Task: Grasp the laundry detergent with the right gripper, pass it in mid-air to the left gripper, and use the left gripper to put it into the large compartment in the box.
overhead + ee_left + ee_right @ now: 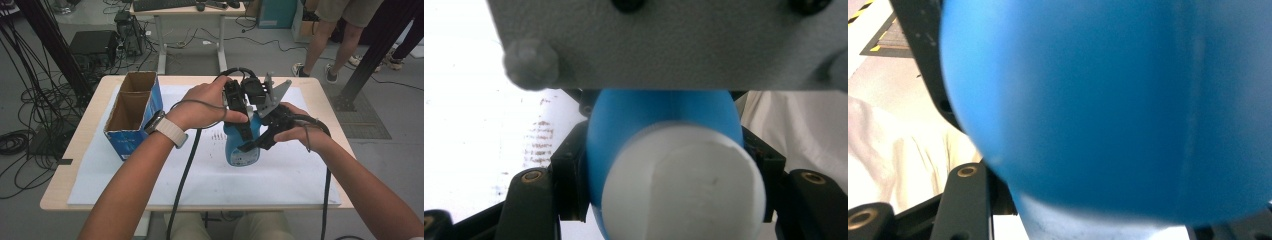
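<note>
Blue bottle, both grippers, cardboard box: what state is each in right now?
Blue bottle: upright on the white sheet, white cap on, gripped from both sides.
Left gripper: shut on the bottle near its top.
Right gripper: shut on the bottle's body.
Cardboard box: open at the top, standing apart at the left.

Open blue carton (132, 112), perhaps cardboard

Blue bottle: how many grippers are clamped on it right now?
2. The left gripper clamps the blue bottle near its white cap; the right gripper clamps its body from the right.
</note>
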A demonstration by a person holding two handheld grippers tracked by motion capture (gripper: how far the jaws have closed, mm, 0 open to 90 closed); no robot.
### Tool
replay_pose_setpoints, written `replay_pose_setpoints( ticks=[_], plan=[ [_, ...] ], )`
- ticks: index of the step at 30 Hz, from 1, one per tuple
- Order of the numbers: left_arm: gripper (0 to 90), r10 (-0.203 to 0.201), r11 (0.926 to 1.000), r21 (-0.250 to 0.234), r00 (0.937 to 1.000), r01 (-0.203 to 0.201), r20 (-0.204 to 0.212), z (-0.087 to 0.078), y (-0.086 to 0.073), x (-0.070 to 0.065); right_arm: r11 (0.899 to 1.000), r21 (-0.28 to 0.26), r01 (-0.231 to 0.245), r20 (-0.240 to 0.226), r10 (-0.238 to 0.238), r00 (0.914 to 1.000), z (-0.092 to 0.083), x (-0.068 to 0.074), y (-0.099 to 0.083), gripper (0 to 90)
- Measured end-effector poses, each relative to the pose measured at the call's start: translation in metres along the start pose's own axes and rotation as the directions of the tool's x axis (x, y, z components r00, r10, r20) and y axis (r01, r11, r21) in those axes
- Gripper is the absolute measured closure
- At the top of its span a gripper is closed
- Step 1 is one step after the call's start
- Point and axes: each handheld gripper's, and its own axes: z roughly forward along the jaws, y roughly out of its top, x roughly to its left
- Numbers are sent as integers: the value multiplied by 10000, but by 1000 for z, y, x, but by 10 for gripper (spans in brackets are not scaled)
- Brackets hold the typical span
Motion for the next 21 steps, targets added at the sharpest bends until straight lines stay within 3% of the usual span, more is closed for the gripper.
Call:
replay_pose_setpoints(
  ticks=[21],
  plan=[
    [375,-19,10000,-26,10000,19,-12,0,0,0,10000,-13,6,-15,-6,10000,0,0,0,433]
  ],
)
